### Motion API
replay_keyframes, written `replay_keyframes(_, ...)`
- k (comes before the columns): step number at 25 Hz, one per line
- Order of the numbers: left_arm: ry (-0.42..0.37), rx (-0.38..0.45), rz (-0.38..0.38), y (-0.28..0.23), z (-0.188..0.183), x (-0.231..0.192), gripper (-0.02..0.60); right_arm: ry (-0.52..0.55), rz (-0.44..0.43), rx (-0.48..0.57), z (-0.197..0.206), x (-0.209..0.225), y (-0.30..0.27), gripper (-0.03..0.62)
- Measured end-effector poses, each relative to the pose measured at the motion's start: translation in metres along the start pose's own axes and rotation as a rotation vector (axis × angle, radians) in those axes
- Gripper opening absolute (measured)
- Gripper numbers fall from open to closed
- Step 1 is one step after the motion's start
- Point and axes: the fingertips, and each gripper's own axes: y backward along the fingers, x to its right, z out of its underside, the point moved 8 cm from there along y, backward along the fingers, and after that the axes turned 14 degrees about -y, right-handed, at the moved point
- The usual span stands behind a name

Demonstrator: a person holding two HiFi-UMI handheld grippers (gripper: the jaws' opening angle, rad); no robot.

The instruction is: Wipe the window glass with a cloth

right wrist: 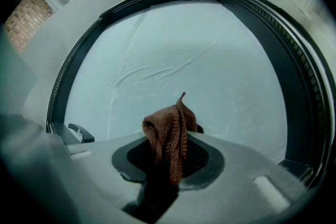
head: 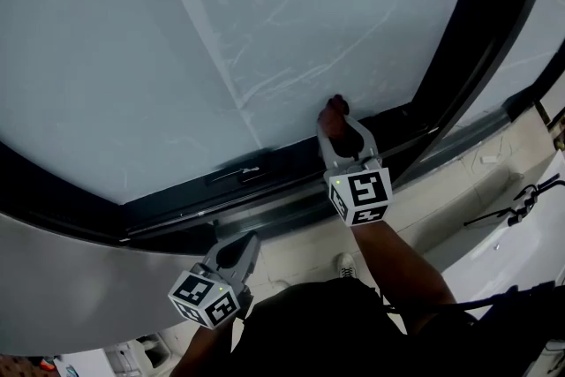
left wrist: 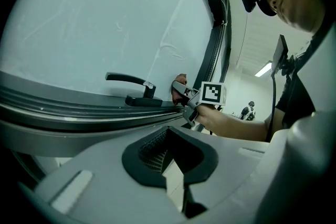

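Note:
The frosted window glass (head: 265, 31) fills the upper head view inside a dark frame (head: 477, 49). My right gripper (head: 340, 121) is shut on a brown cloth (head: 334, 114), held at the pane's lower edge. In the right gripper view the cloth (right wrist: 170, 134) bunches up between the jaws, with streaked glass (right wrist: 210, 76) beyond. My left gripper (head: 240, 250) hangs lower, below the frame, shut with nothing in it. The left gripper view shows its closed jaws (left wrist: 169, 157) and, farther off, the right gripper (left wrist: 181, 91) with the cloth.
A dark window handle (head: 238, 173) lies on the lower frame, left of the cloth; it also shows as a handle (left wrist: 128, 81) in the left gripper view. A grey sill (head: 79, 278) runs below. A tiled floor (head: 459, 199) lies at the right.

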Motion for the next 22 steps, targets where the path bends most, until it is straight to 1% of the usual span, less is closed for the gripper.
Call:
replay_keyframes(8, 0.013, 0.004, -0.042, 0.019, 0.007, -0.006, 0.017, 0.023, -0.085, -0.016, 0.011, -0.041, -0.007, 0.081)
replay_keyframes(15, 0.021, 0.013, -0.074, 0.034, 0.011, -0.01, 0.017, 0.063, -0.201, -0.043, 0.016, -0.081, -0.014, 0.081)
replay_keyframes(20, 0.026, 0.025, -0.088, 0.041, 0.013, -0.011, 0.017, 0.09, -0.254, -0.054, 0.016, -0.099, -0.018, 0.081)
replay_keyframes(22, 0.029, 0.031, -0.092, 0.043, 0.015, -0.012, 0.017, 0.096, -0.263, -0.059, 0.016, -0.102, -0.019, 0.081)
